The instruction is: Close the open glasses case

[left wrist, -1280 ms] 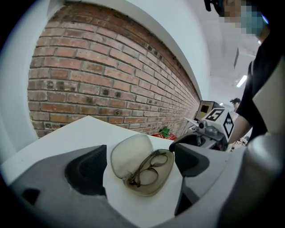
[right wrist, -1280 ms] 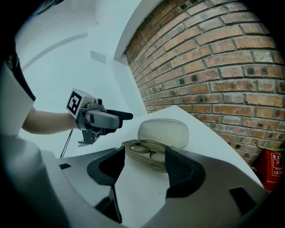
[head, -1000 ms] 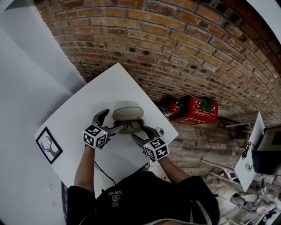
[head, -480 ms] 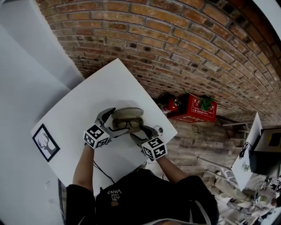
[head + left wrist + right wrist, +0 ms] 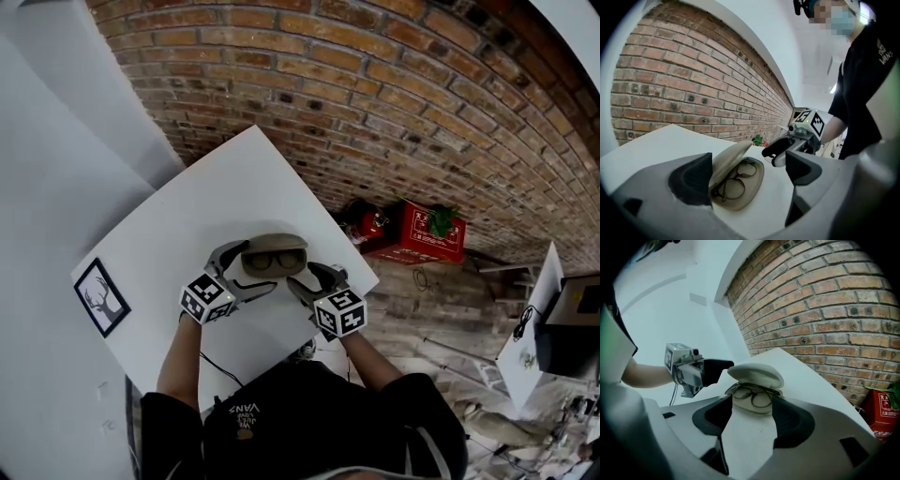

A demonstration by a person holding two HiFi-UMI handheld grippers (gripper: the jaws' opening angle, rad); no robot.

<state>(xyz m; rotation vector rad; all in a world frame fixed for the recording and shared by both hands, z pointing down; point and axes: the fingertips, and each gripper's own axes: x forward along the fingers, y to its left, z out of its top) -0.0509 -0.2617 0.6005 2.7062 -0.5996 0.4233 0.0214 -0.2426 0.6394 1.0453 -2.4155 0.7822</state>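
While its lid [image 5: 757,372] is held at a slant above the lower shell and not shut, the glasses case [image 5: 273,260] is seen lying on the white table [image 5: 187,234], near the corner that faces the brick wall [image 5: 375,84], with a gripper at each end. A pair of dark-rimmed glasses [image 5: 732,180] is laid inside the shell. The left gripper [image 5: 242,272] is held at the case's left end with its jaws spread wide and clamped on nothing. The case is framed between them, and one jaw is placed just beside the back of the lid, though contact cannot be told. The right gripper [image 5: 309,281] is held at the case's right end, its jaws likewise parted and empty, with the case lying just ahead of the gap. A framed deer picture [image 5: 101,298] is laid at the table's left edge, well apart from the case. A red box [image 5: 427,239] is seen on the floor by the wall.
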